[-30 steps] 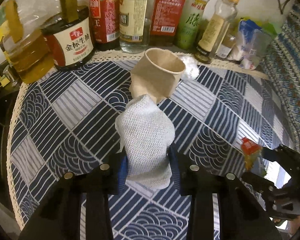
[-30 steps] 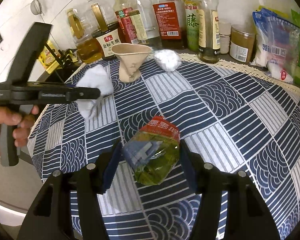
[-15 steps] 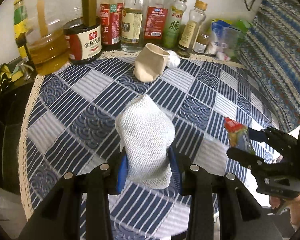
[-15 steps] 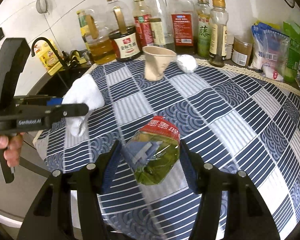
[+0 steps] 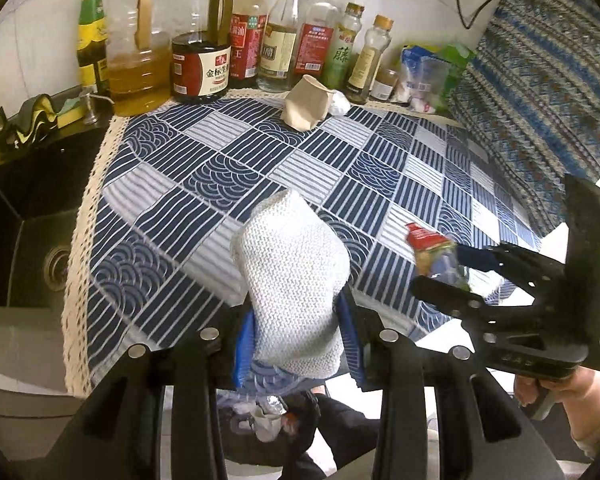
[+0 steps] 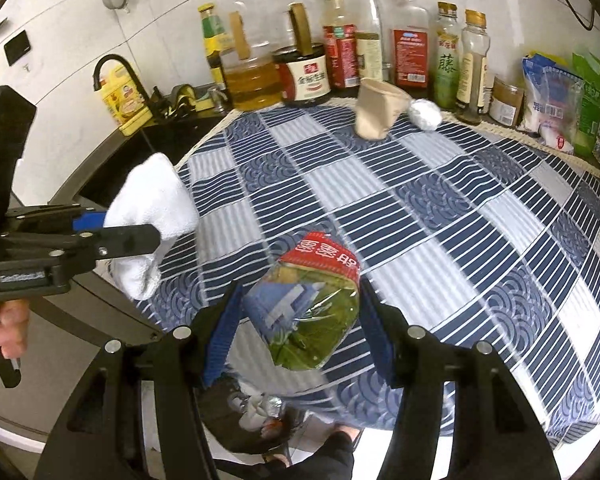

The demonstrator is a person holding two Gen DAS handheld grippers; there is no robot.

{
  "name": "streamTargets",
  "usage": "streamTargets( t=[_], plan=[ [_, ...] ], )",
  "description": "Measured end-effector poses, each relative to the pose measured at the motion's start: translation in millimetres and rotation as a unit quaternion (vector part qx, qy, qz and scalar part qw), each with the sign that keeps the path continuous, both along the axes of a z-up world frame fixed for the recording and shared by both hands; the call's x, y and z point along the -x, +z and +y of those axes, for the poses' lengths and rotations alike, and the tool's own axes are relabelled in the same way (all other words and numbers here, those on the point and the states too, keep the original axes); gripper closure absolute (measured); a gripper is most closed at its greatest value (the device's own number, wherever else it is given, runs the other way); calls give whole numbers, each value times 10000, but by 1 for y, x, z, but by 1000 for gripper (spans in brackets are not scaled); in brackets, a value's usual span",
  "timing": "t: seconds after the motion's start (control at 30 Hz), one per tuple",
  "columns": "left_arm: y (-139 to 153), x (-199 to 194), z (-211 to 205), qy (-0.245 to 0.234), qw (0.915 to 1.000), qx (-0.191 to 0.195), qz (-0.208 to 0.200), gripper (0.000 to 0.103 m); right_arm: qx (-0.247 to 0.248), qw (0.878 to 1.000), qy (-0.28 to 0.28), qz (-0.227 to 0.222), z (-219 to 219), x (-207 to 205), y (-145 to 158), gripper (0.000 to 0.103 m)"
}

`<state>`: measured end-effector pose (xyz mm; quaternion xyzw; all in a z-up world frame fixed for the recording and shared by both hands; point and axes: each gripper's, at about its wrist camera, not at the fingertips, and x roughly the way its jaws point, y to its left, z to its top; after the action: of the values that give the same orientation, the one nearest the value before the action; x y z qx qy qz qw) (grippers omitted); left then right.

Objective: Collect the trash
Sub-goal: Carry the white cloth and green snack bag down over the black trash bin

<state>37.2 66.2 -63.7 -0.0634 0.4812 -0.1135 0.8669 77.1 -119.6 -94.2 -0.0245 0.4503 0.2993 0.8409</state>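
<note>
Trash rides in both our hand-held grippers: the left hand-held gripper [image 5: 296, 332] clamps a white cloth wad [image 5: 292, 280], the right hand-held gripper [image 6: 300, 332] a snack wrapper [image 6: 312, 312]. We've pulled back off the tabletop [image 6: 440, 220]; the bin [image 6: 260, 420] now shows below, so dropping seems next.

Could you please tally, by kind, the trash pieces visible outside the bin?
White wads: 2 (gripped wad, small wad by the cup)
Crushed paper cup: 1
Snack wrapper: 1
Total: 4
</note>
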Motion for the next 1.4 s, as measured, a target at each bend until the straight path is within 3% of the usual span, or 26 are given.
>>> streamTargets(
  t=[0.2, 0.57, 0.97, 1.4],
  plan=[
    [1, 33, 11, -37, 10000, 77, -12, 68, 31, 9999, 125, 7, 19, 30, 1, 45],
    [-27, 75, 33, 90, 9993, 229, 293, 68, 80, 9989, 397, 234, 46, 72, -18, 45],
    [-70, 106, 40, 239, 9959, 379, 791, 68, 261, 9942, 782, 697, 59, 101, -59, 45],
    [-130, 128, 50, 575, 9856, 601, 1472, 68, 639, 9828, 1172, 1273, 72, 117, -120, 45]
  ],
)
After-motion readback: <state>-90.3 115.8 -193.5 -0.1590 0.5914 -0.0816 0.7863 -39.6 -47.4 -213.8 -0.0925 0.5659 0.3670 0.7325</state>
